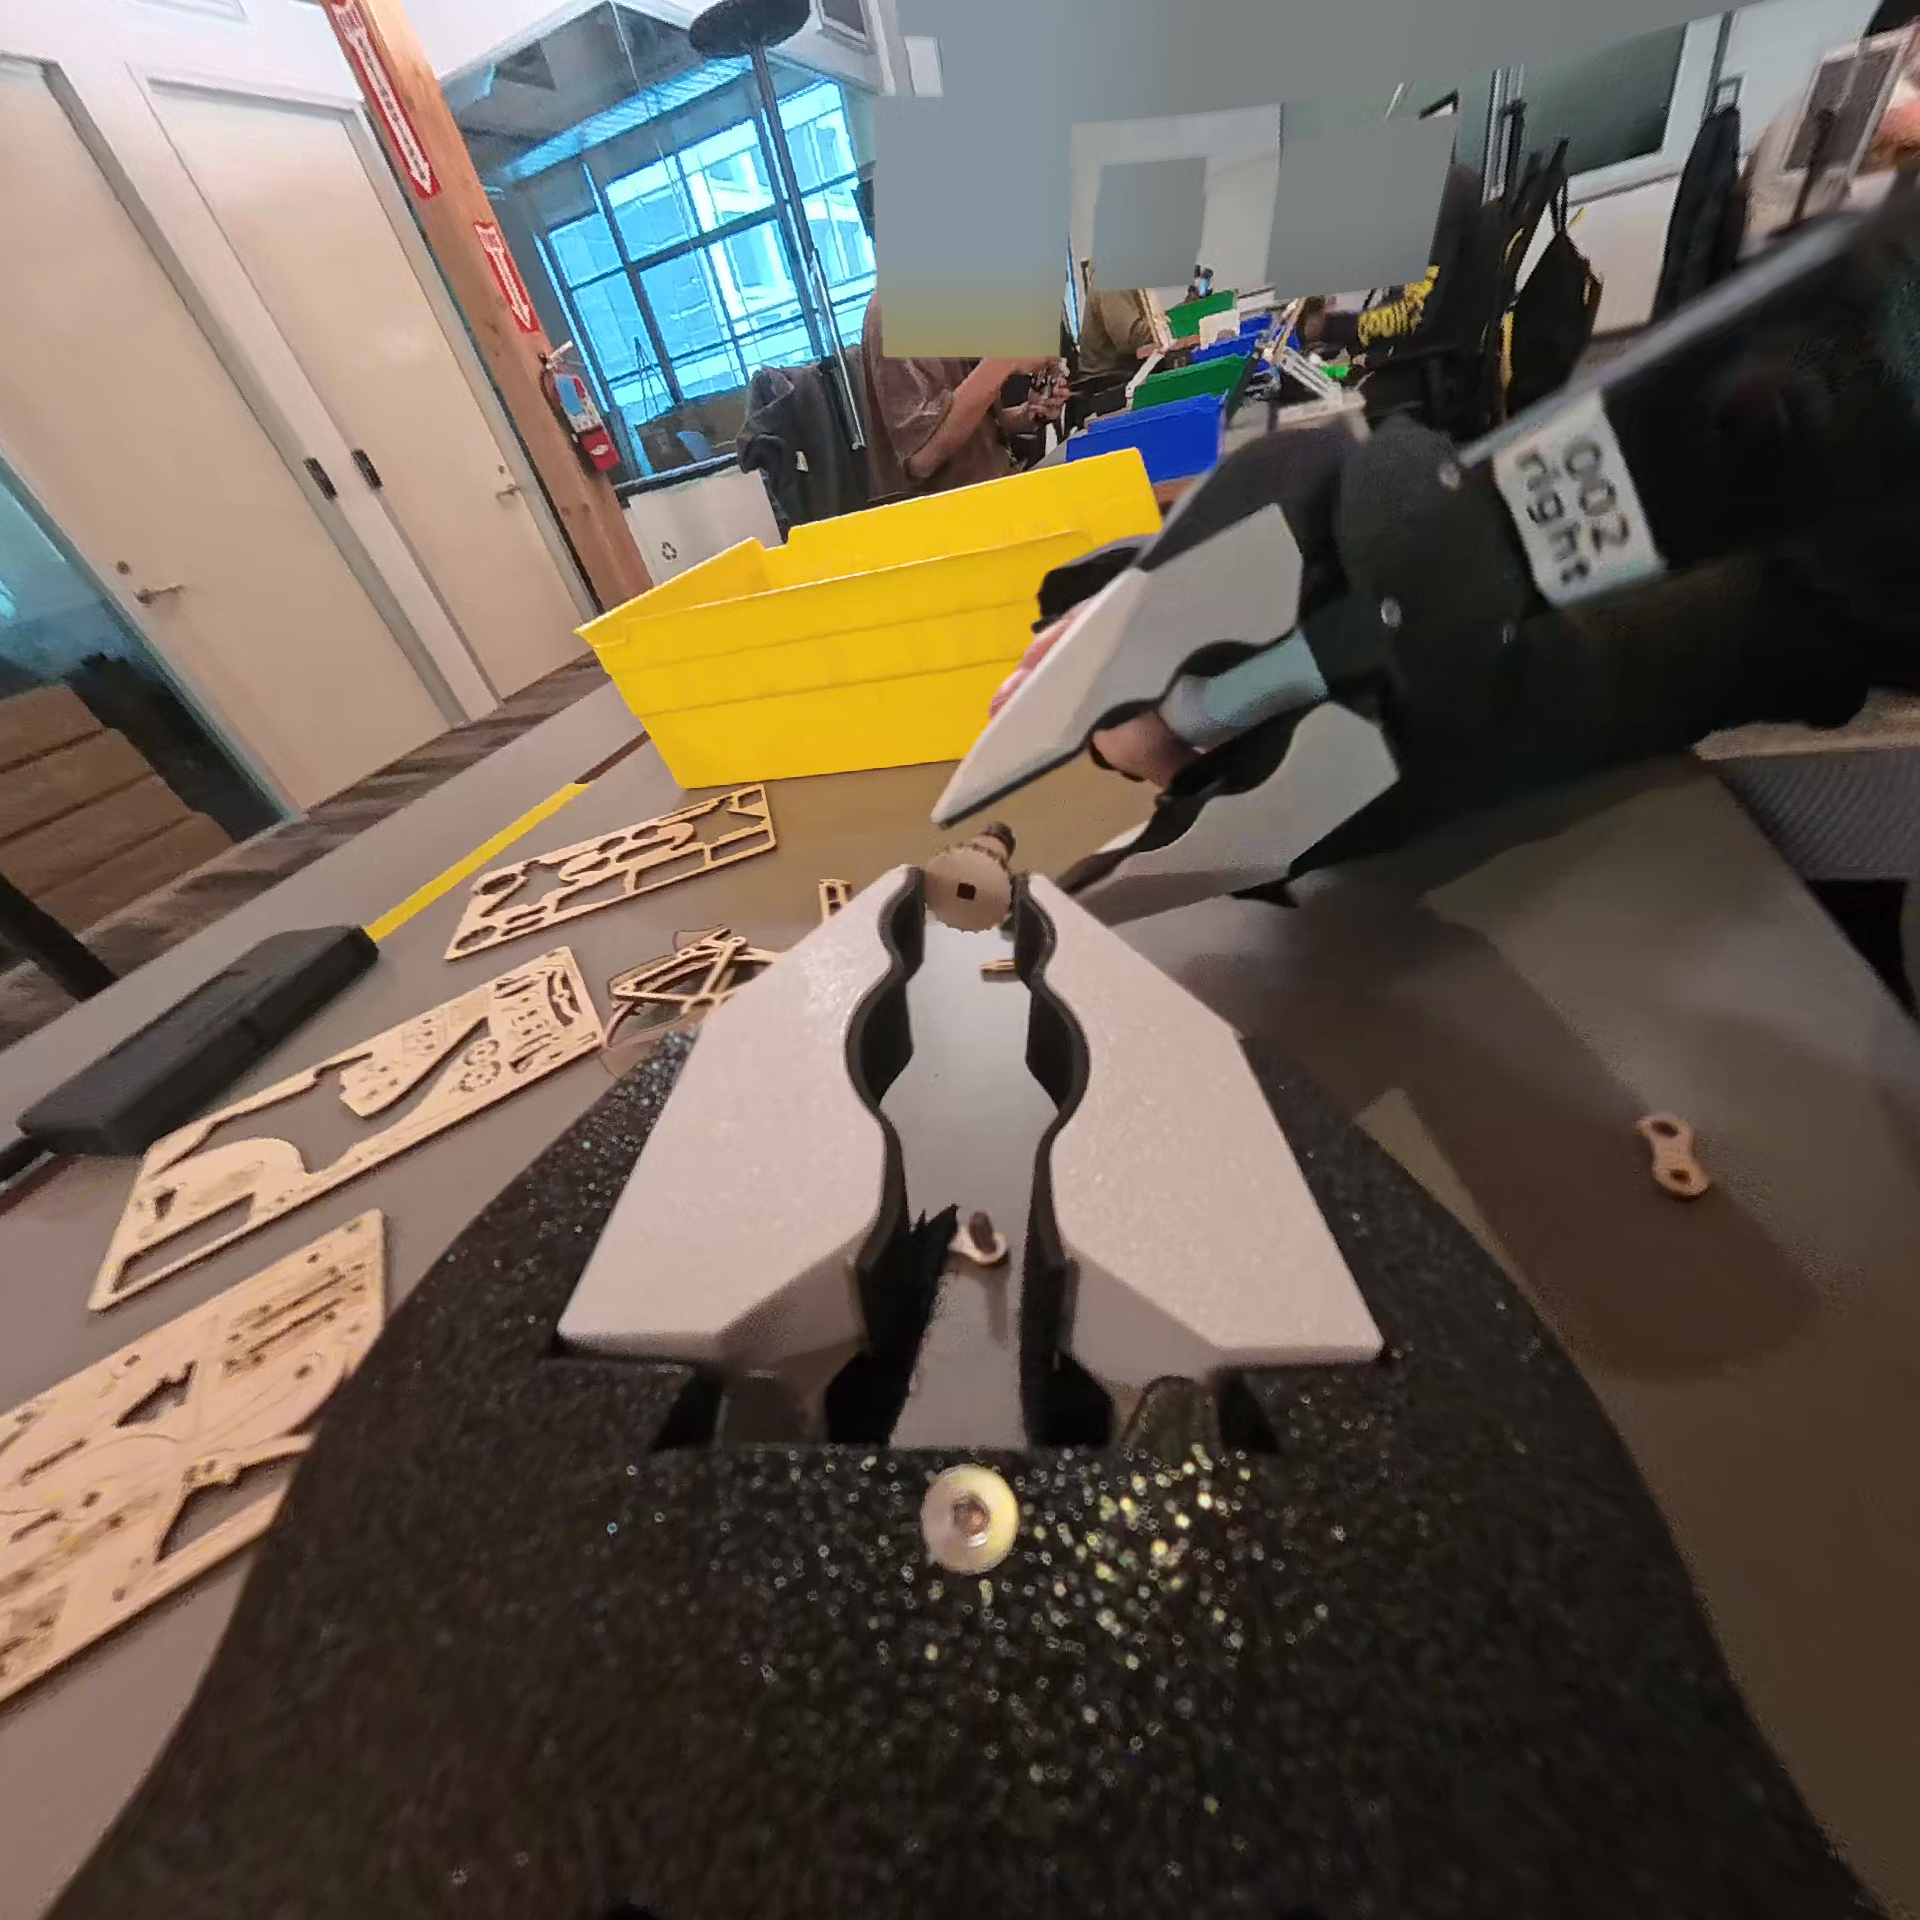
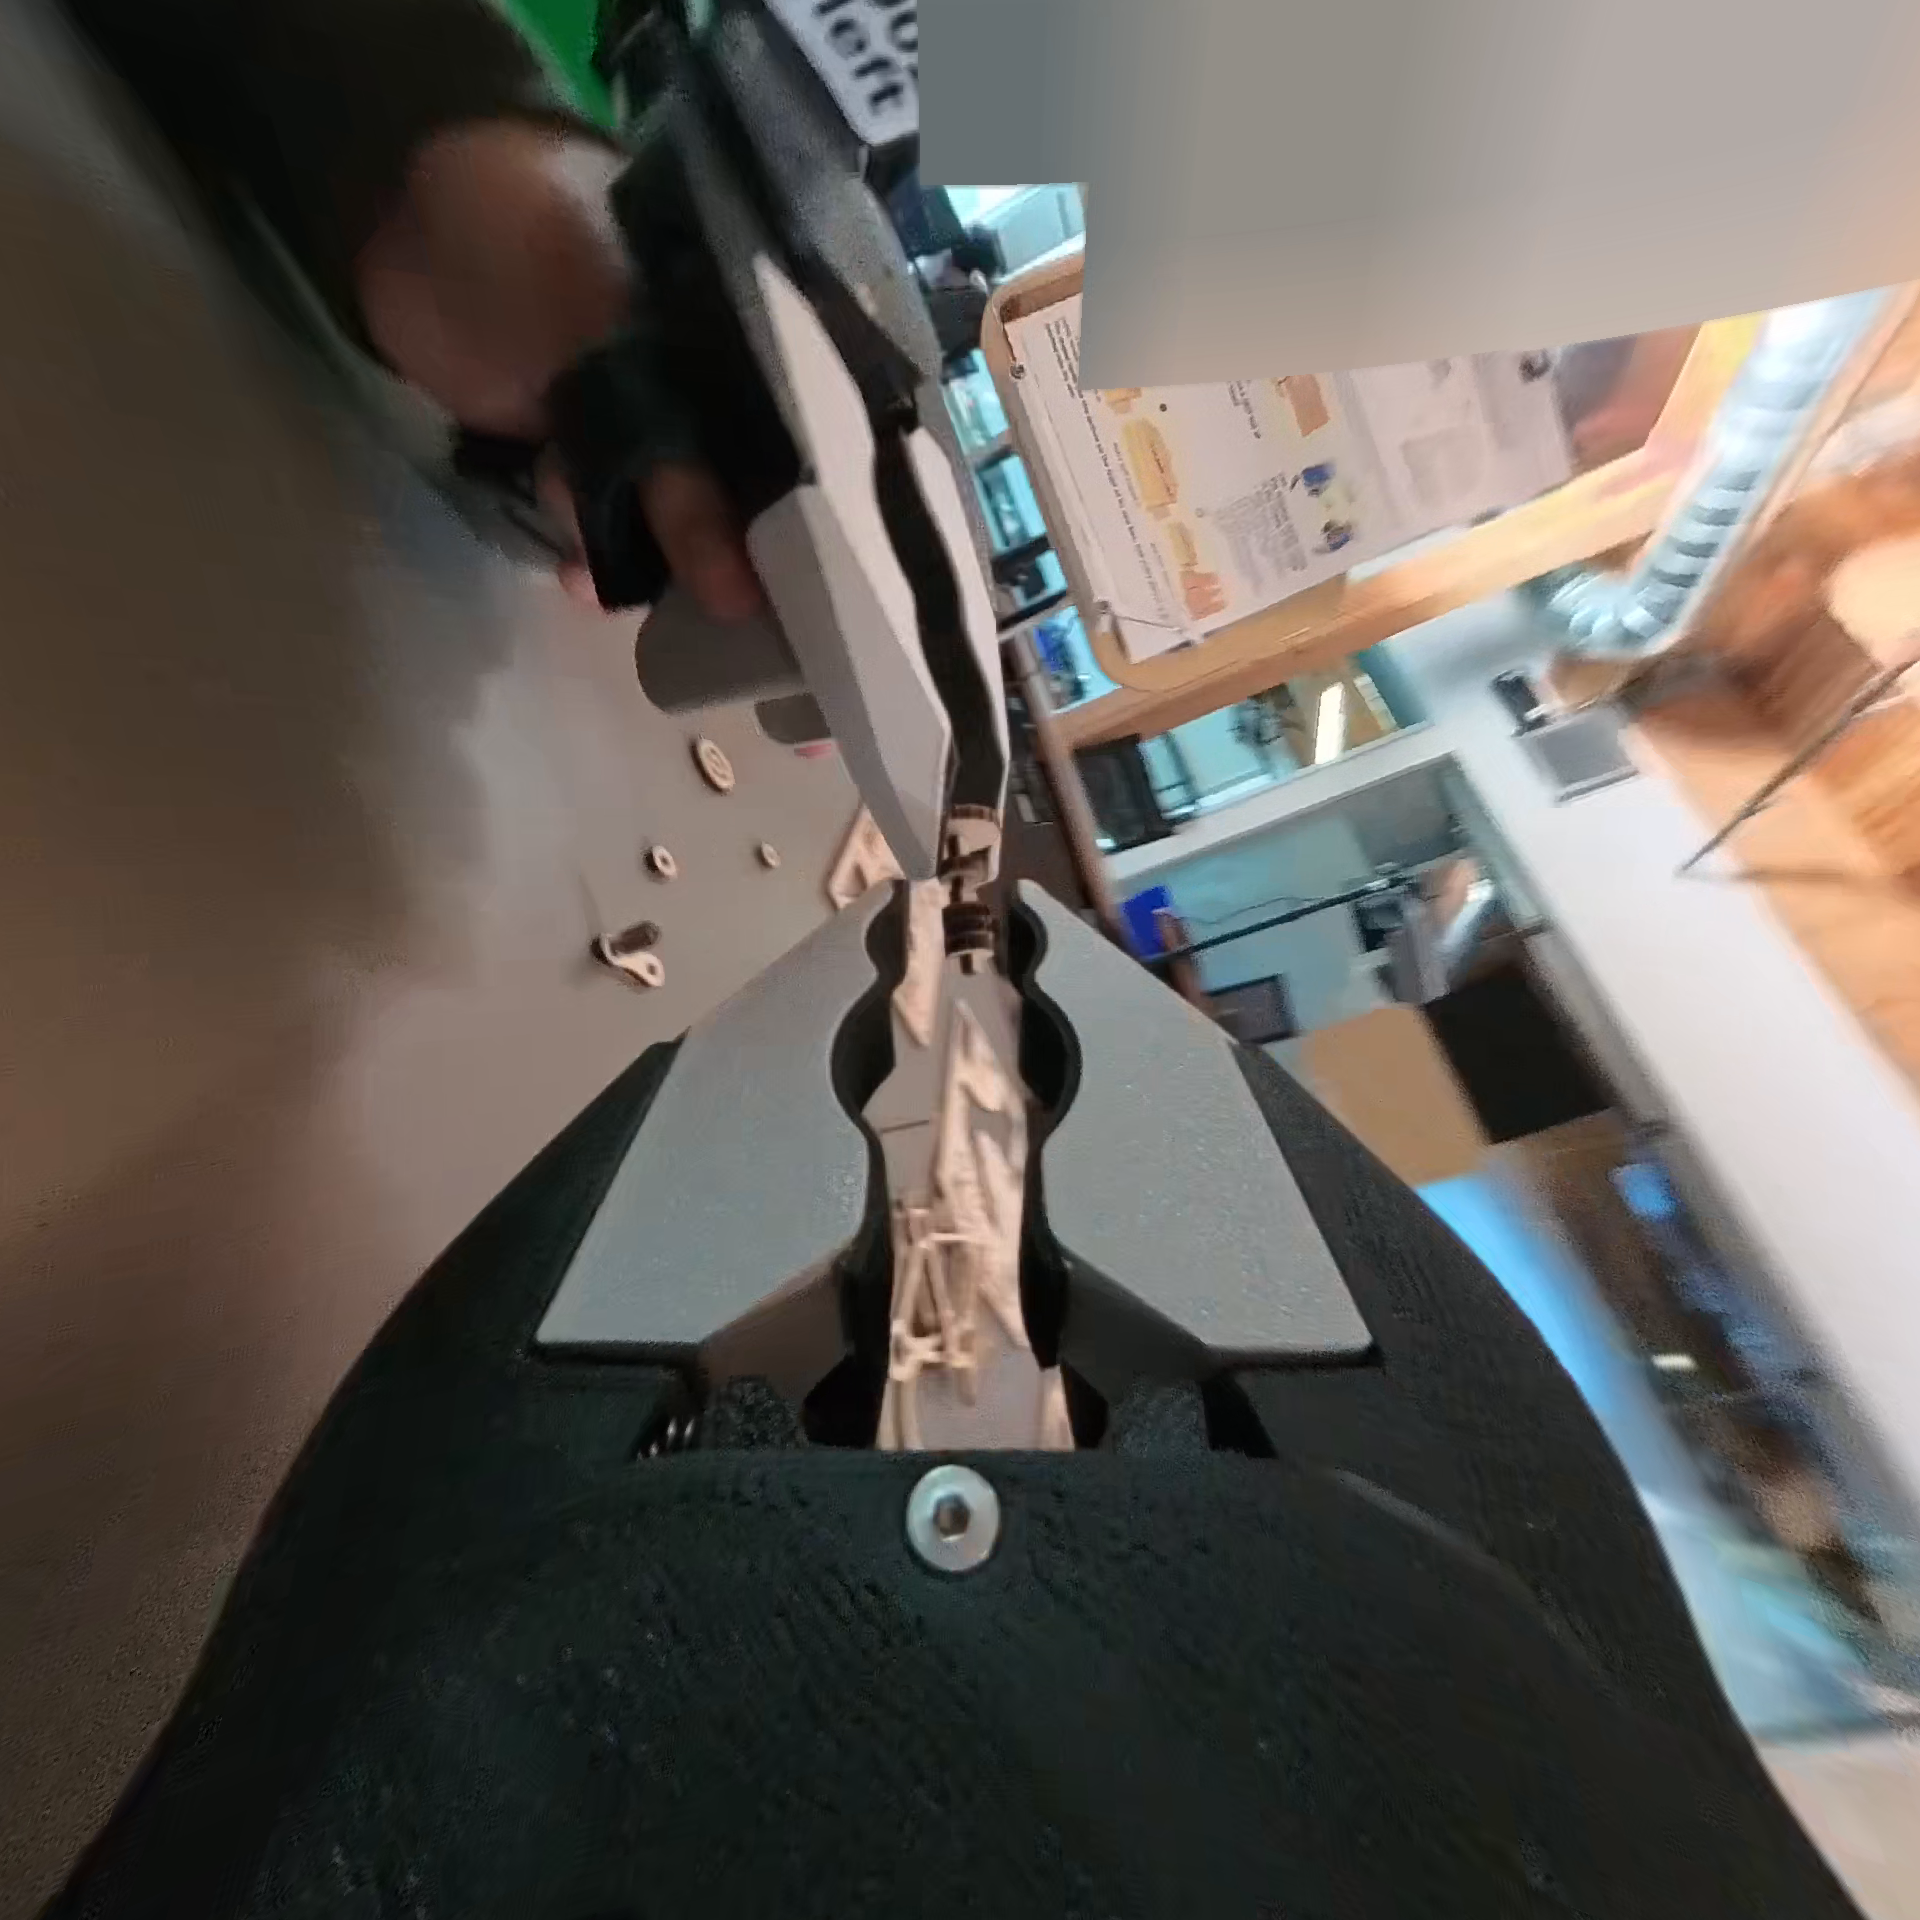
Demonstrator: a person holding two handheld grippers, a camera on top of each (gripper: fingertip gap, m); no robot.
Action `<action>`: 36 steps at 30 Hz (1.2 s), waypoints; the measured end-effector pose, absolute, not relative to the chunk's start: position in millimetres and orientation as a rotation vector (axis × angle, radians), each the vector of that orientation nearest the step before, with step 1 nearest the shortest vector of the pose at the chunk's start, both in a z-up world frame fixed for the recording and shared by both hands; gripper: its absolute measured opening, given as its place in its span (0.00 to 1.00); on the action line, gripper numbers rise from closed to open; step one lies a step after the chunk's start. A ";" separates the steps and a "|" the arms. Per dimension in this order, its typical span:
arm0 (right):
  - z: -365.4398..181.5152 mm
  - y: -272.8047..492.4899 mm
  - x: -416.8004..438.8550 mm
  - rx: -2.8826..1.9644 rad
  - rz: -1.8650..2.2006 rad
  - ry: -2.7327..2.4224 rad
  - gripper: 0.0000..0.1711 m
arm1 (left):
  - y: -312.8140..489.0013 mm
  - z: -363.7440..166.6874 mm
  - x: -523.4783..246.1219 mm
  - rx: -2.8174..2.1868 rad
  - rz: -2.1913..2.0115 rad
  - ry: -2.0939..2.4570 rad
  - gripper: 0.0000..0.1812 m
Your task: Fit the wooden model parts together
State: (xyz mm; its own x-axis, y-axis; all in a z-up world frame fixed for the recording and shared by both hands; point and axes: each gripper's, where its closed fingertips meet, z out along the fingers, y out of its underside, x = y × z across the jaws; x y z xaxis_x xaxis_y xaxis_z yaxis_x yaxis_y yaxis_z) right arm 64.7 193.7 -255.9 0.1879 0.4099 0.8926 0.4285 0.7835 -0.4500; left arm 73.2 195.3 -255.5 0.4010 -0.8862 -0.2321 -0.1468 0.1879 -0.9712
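Note:
My left gripper [image 1: 968, 896] is shut on a small wooden gear [image 1: 964, 902] with a square hole, held above the grey table [image 1: 1455, 1039]. The gear sits on a short axle with dark toothed rings [image 2: 968, 928]. My right gripper [image 2: 958, 902] comes in from the upper right in the left wrist view [image 1: 1006, 850]. Its jaws stand a little apart around the axle's far end, with gaps showing on both sides. In the right wrist view the left gripper [image 2: 956, 847] reaches down from above, pinching the gear end.
Several laser-cut wooden sheets [image 1: 343, 1101] lie on the table's left. A yellow bin [image 1: 831, 665] stands behind them and a black case [image 1: 197, 1039] lies far left. Loose small wooden pieces [image 1: 1673, 1155] [image 2: 629, 951] lie on the table. A person stands behind the bin.

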 end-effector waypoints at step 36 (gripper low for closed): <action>-309.7 213.8 66.1 -1.112 0.010 -1.588 0.04 | 201.8 -297.0 75.2 -1.254 -0.294 1.357 0.08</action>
